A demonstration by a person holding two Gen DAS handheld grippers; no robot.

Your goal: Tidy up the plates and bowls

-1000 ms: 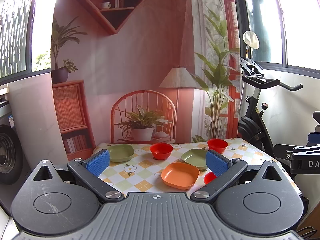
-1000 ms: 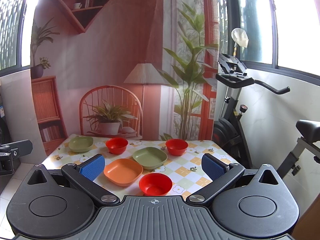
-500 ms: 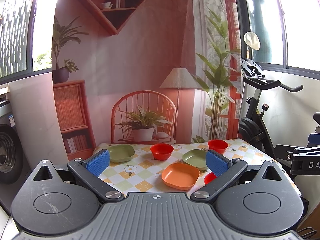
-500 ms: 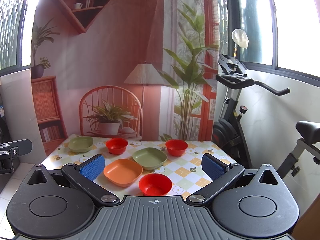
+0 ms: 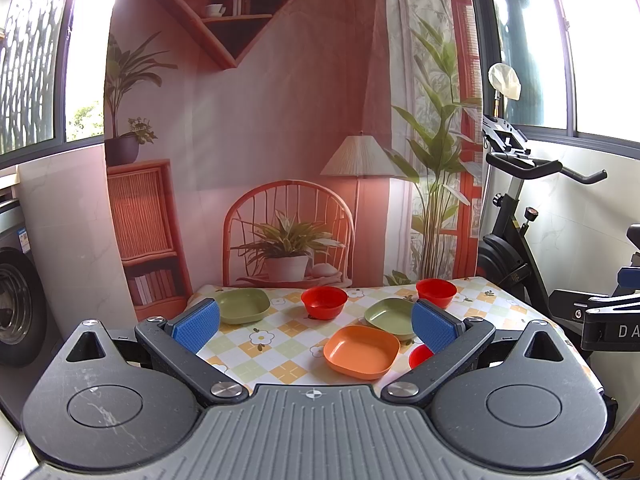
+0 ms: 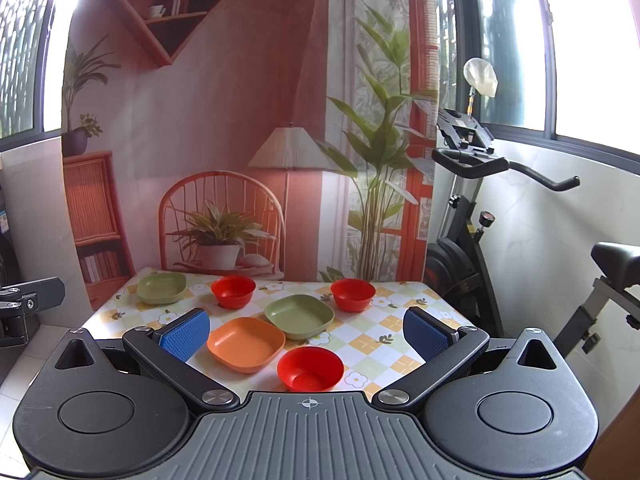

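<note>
**Six dishes on a checked table, both grippers held back**

A printed backdrop (image 6: 224,92) of a sunny room filled the upper frame, an exercise bike (image 6: 476,208) to its right. Below centre stood the table (image 6: 400,320) in a flowered check cloth. On it sat three red bowls (image 6: 310,367), two green plates (image 6: 299,315) and one orange plate (image 6: 245,342). The right gripper (image 6: 306,330) and the left gripper (image 5: 316,326) both hung short of the table, fingers spread wide, holding and touching nothing.
</note>
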